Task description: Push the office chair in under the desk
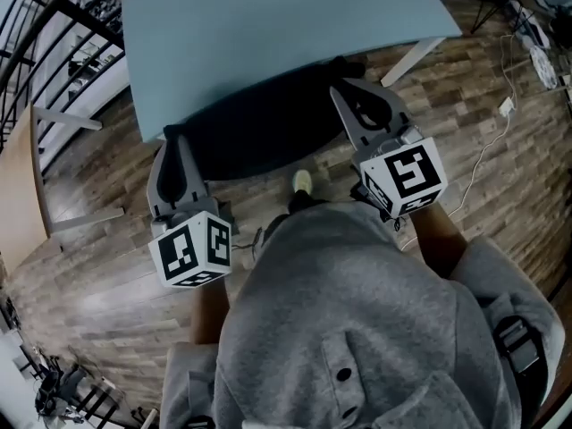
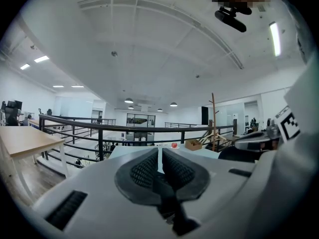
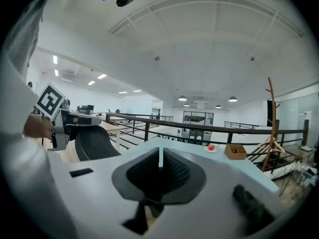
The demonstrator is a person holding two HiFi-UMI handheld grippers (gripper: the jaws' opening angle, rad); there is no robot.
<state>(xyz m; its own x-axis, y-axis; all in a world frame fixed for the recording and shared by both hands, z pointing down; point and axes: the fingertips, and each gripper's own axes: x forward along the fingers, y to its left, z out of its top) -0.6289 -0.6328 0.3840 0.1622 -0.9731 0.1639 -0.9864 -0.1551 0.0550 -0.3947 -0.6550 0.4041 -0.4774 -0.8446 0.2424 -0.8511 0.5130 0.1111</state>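
Left gripper (image 1: 173,141) and right gripper (image 1: 344,88) are flanking the dark back of the office chair (image 1: 259,137), one at each end, as the person in a grey top is standing directly behind it. Both pairs of jaws are showing only a thin slit between the ribbed pads, with nothing held in either; the left gripper (image 2: 160,151) and right gripper (image 3: 160,156) are acting as blunt pushers rather than clamps. The chair is lying straight ahead of the person, its back running left to right, parallel to the near edge of the pale blue desk (image 1: 268,25), with its front part already tucked beneath the top. The right gripper is reaching slightly further forward along the chair's side than the left. Whether either is actually touching the backrest is hard to tell. Judging by the layout, the push is needing to go squarely forward, both hands together, to keep the chair from swivelling on the wooden floor (image 1: 107,293).
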